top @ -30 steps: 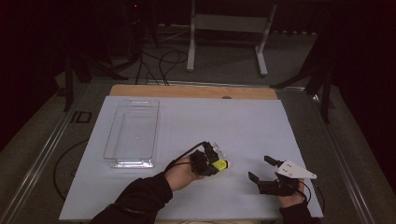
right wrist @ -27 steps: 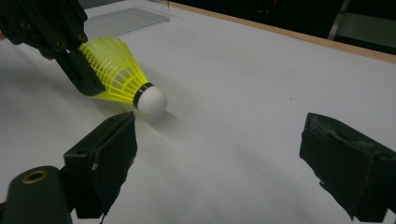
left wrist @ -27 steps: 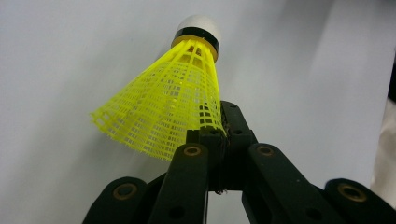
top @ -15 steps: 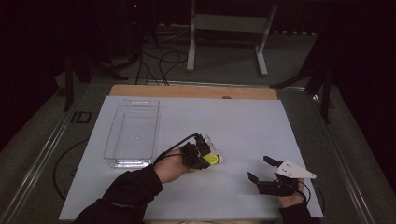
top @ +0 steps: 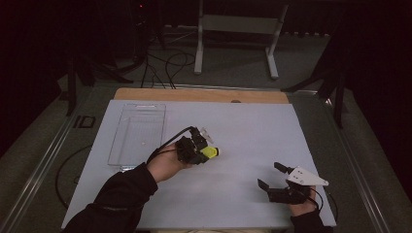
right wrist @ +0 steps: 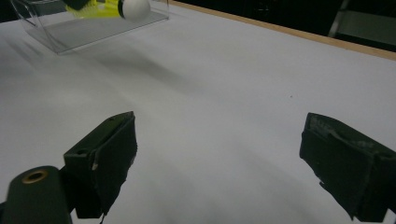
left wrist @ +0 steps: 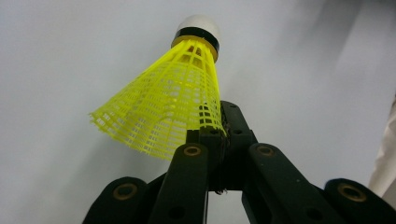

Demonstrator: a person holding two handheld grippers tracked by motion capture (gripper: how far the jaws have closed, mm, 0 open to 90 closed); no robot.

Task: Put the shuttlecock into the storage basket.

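A: The left claw (left wrist: 219, 140) is seen clamped on the skirt edge of a yellow shuttlecock (left wrist: 173, 102), held off the white worktop (top: 243, 136), with the white cork tip pointing away from the hand. How should the carry be handled?

B: The pinch should be kept light but steady, since a mesh skirt is judged likely to buckle or slip if squeezed hard. The grip sits at one side of the skirt, so a slow, level move is advised.

A: And the right claw (top: 273, 177)?

B: It is held low near the worktop's front edge with its jaws wide apart and nothing between them; it is best kept well apart from the other hand.

A: Farther off?

B: A clear plastic tray (top: 137, 136) lies just beyond the left claw. It is judged the likely target, so the shuttlecock should be lowered inside its walls before release.
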